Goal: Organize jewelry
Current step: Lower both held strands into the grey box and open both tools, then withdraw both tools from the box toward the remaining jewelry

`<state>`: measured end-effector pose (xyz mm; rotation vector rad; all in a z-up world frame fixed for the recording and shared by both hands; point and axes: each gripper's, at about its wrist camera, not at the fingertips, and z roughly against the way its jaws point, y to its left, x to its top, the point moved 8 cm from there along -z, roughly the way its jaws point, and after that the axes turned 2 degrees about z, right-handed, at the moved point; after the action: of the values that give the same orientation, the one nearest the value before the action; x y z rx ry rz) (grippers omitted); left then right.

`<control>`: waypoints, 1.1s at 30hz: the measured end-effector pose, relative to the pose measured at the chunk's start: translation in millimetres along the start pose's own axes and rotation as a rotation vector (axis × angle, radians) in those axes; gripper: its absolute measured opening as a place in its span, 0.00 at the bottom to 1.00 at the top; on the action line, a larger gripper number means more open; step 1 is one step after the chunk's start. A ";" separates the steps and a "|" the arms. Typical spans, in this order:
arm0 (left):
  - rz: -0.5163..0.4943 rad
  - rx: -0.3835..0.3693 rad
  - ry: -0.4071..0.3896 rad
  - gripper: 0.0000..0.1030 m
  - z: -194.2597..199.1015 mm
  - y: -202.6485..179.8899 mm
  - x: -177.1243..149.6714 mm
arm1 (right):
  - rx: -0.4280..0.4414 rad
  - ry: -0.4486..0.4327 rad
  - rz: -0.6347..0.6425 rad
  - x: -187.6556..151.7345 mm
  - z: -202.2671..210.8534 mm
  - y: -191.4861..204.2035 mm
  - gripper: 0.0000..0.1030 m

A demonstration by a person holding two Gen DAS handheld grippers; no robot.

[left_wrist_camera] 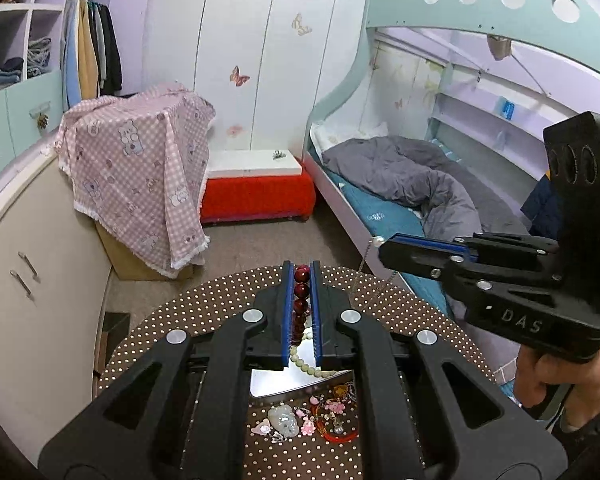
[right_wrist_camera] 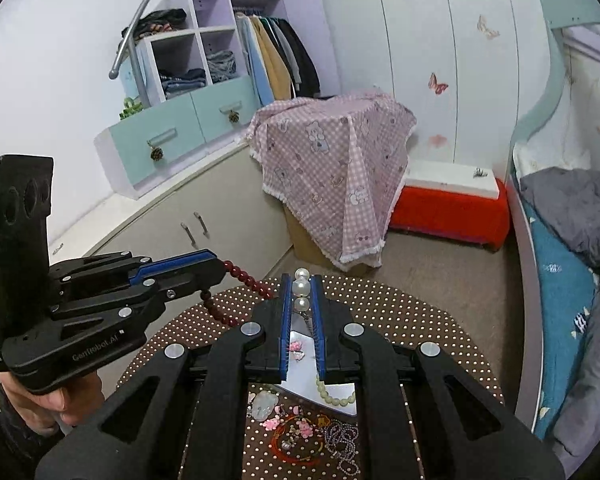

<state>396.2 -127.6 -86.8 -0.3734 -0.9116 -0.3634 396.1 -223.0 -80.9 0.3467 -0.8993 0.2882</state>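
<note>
My left gripper (left_wrist_camera: 301, 270) is shut on a strand of dark red beads (left_wrist_camera: 301, 294), held above the round table with the brown dotted cloth (left_wrist_camera: 400, 304). In the right wrist view the left gripper (right_wrist_camera: 220, 270) is at the left, and the red beads (right_wrist_camera: 244, 280) hang from its tip in a loop. My right gripper (right_wrist_camera: 302, 278) is shut on a white pearl piece (right_wrist_camera: 302, 288), with a thin chain trailing down. In the left wrist view the right gripper (left_wrist_camera: 382, 246) is at the right, a pearl at its tip. A heap of small jewelry (right_wrist_camera: 300, 428) lies below on the cloth.
A pale green bead bracelet (right_wrist_camera: 334, 398) lies on a shiny flat tray (left_wrist_camera: 276, 384) beside the heap. A bunk bed with a grey duvet (left_wrist_camera: 400, 176) stands to the right, and a cream cabinet (left_wrist_camera: 28, 272) to the left. Beyond the table is a pink checked cloth (right_wrist_camera: 332, 168) over a box.
</note>
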 end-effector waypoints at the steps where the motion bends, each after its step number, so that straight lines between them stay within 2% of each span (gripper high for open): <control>1: 0.001 0.001 0.008 0.08 -3.7 0.7 0.2 | 0.003 0.006 -0.006 -0.3 -2.9 -0.7 0.08; 6: -0.015 0.016 0.061 0.08 -25.7 2.0 -7.2 | 0.004 0.043 -0.034 -6.5 -20.3 -9.2 0.09; 8: -0.039 0.049 0.089 0.09 -32.3 3.8 -12.0 | -0.014 0.049 -0.051 -9.5 -25.1 -15.4 0.14; 9: -0.046 0.063 0.098 0.10 -34.4 4.4 -13.4 | -0.024 0.053 -0.064 -11.4 -26.3 -18.9 0.30; 10: -0.055 0.086 0.110 0.34 -36.0 6.2 -15.8 | -0.048 0.049 -0.083 -12.8 -25.8 -24.3 0.61; 11: -0.049 0.133 0.097 0.59 -33.4 12.7 -16.3 | -0.083 0.032 -0.100 -13.2 -22.1 -31.2 0.73; 12: -0.043 0.150 0.079 0.76 -30.2 16.0 -14.6 | -0.109 0.008 -0.123 -13.5 -16.4 -38.6 0.94; 13: -0.022 0.153 0.034 0.92 -20.8 21.7 -12.2 | -0.112 -0.013 -0.147 -14.1 -10.5 -44.2 0.93; 16: 0.017 0.165 -0.015 0.93 -1.9 31.2 -10.1 | -0.150 -0.028 -0.176 -20.8 1.7 -54.7 0.93; 21: 0.056 0.216 -0.066 0.93 27.8 42.5 -9.9 | -0.157 -0.061 -0.194 -23.7 19.2 -56.6 0.93; 33: 0.091 0.273 -0.177 0.93 96.3 51.4 -19.6 | -0.175 -0.146 -0.152 -16.1 69.0 -28.4 0.93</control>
<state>342.1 -35.6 -57.2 -0.1963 -1.0983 -0.1204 348.6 -278.7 -59.1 0.2743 -1.0286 0.0437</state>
